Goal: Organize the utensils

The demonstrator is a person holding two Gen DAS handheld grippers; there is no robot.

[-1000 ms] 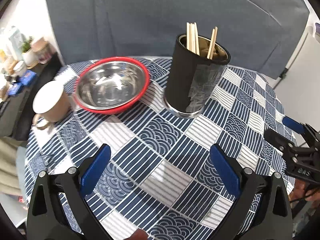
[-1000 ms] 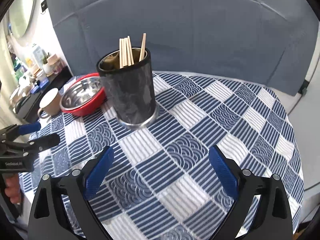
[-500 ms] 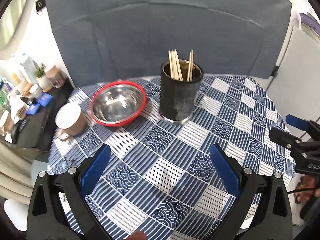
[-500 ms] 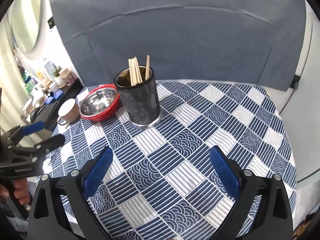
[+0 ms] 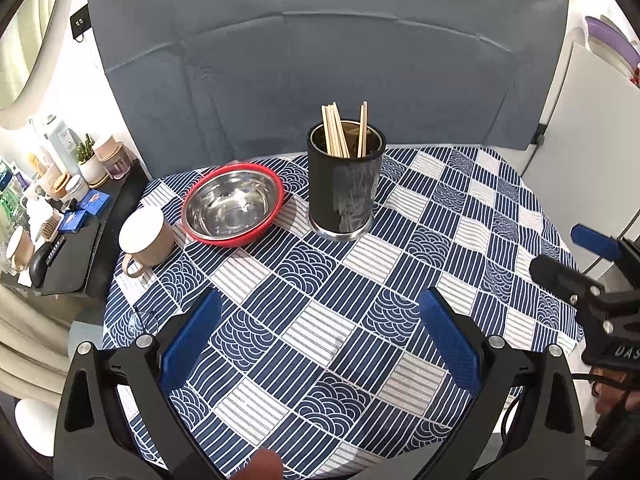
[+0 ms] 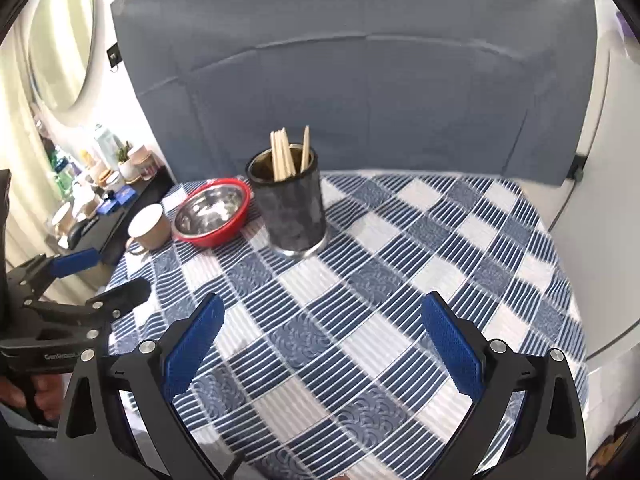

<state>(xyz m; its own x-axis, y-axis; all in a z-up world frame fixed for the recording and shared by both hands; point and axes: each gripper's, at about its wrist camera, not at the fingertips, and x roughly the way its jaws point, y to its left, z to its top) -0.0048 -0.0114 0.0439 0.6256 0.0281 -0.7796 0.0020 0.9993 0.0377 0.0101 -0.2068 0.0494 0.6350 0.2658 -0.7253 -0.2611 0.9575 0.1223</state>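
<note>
We see our left gripper (image 5: 320,336) and right gripper (image 6: 320,338): black frames; blue textured pads (image 5: 450,340); silver screws (image 6: 498,346); white lettering.

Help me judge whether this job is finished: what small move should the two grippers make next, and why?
Probably just draw both back from the table. The chopsticks all stand in the black holder; no loose utensil shows on the tablecloth. The left gripper and the right gripper have open, empty jaws, well short of the holder.
</note>
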